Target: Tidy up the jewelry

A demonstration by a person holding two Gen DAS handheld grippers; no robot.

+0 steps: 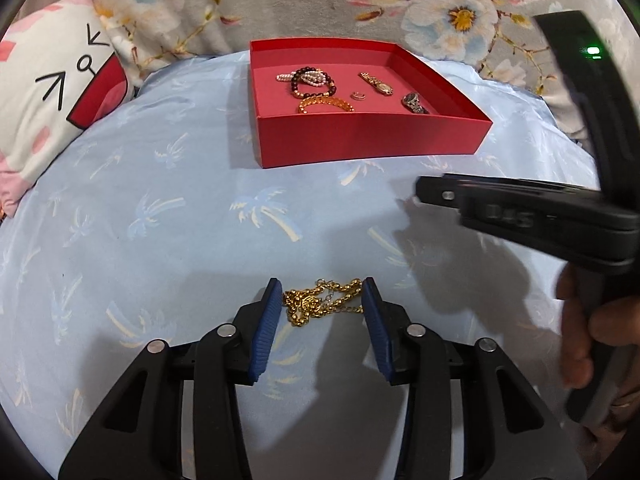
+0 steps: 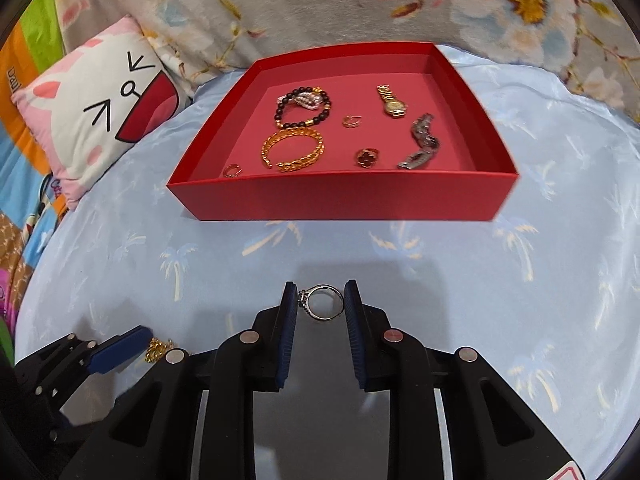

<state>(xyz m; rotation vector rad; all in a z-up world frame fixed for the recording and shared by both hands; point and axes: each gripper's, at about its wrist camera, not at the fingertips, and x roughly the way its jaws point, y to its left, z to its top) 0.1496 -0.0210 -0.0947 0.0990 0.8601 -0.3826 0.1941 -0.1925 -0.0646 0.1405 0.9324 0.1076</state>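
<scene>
Jewelry fills red tray (image 2: 340,196) on palm-print blue sheet (image 2: 520,280); floral blanket (image 2: 280,8) behind.

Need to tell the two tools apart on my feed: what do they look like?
Both match: the left tool and the right tool have black linkage arms with silver rivets and ribbed blue pads. The right tool's black body shows a green light and a faint printed number. No sleeves visible.

Two close wrist views angled down along fingers, both toward the red tray (image 1: 372,140).
</scene>
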